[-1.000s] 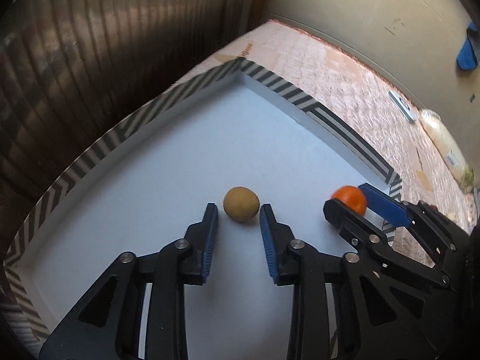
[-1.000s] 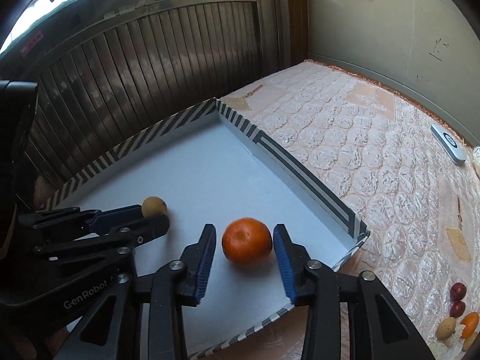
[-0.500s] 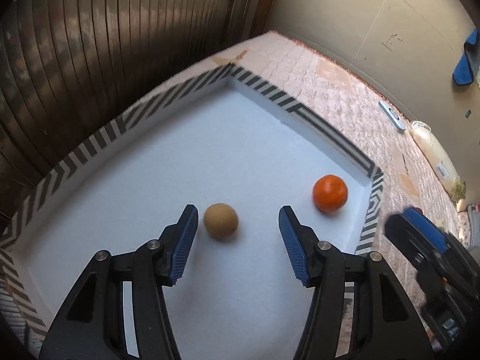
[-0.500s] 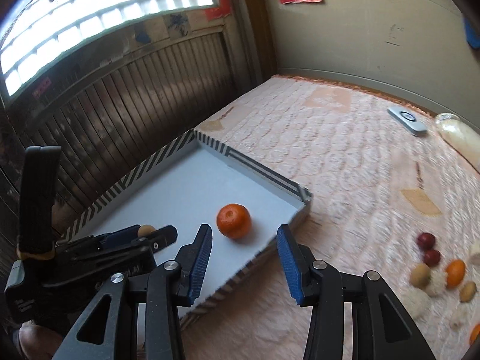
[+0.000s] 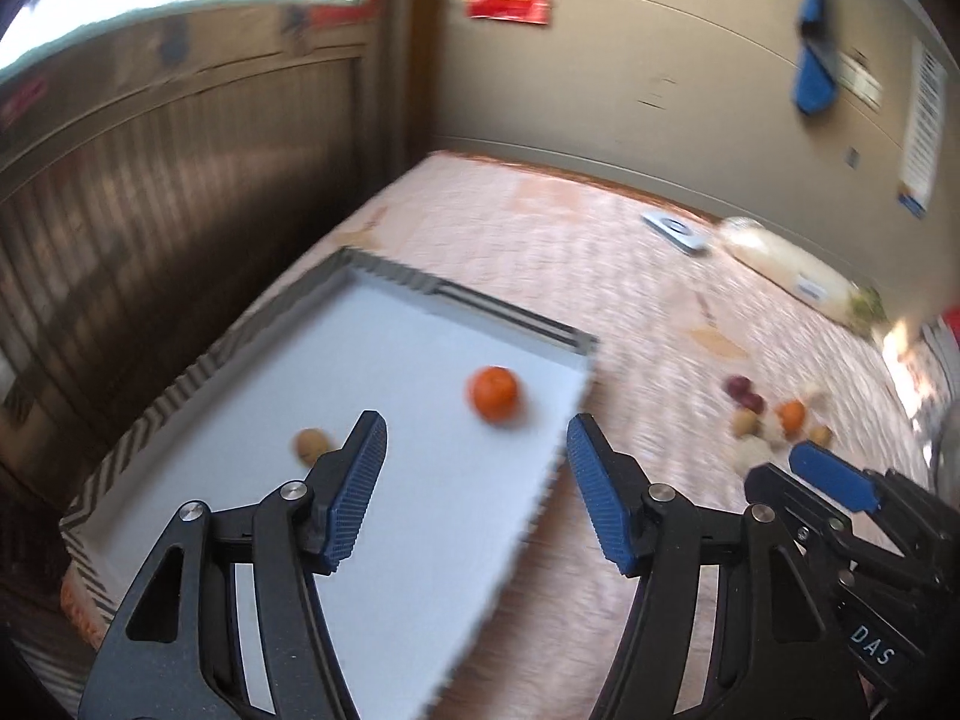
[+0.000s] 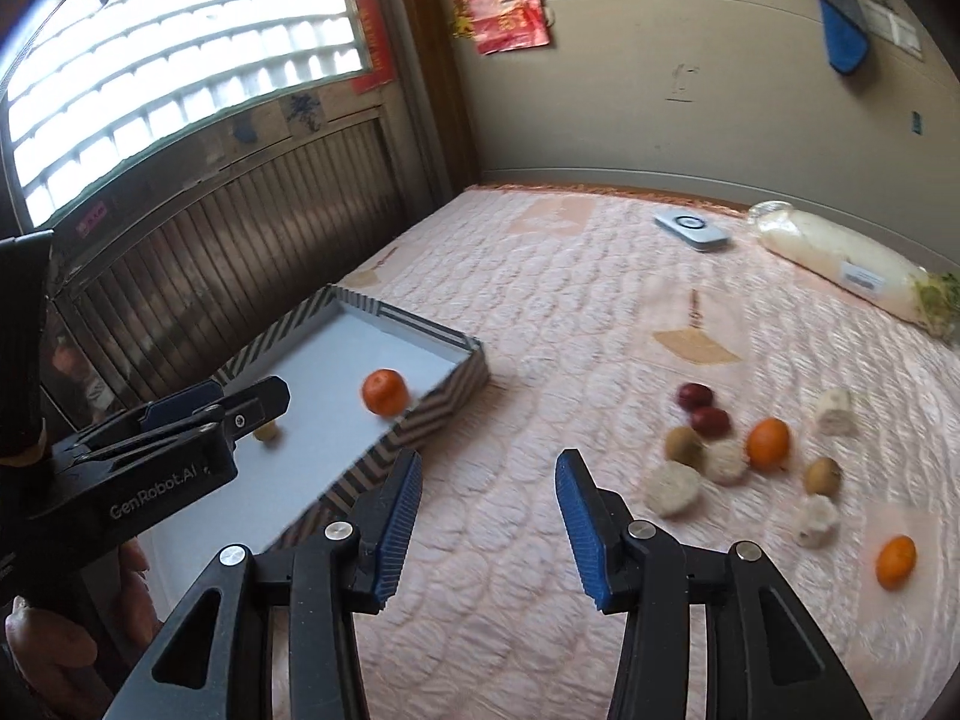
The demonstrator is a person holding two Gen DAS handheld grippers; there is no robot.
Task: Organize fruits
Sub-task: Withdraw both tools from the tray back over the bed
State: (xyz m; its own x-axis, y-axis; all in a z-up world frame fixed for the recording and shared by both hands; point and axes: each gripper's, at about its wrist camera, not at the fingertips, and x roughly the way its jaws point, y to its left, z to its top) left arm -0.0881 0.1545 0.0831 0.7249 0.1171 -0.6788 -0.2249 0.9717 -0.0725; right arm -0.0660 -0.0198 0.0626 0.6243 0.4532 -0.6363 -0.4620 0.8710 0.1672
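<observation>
Left wrist view: the left claw [image 5: 474,480], now spread wide and empty, has backed off; the brown fruit [image 5: 310,444] and orange [image 5: 493,393] lie mid-frame in the tray [image 5: 420,540].

Right wrist view: the right claw [image 6: 487,510], apart and empty, has swung toward the fruit pile [image 6: 750,456] at right on the bed [image 6: 570,300], likely the next pick.

We are in a home bedroom: a bed with a pink quilted mattress [image 6: 570,312] fills the floor up to plain walls, red paper decorations [image 6: 501,0] hang by a slatted wooden door [image 6: 240,252], and a glass-block window [image 6: 180,48] lights the room.
</observation>
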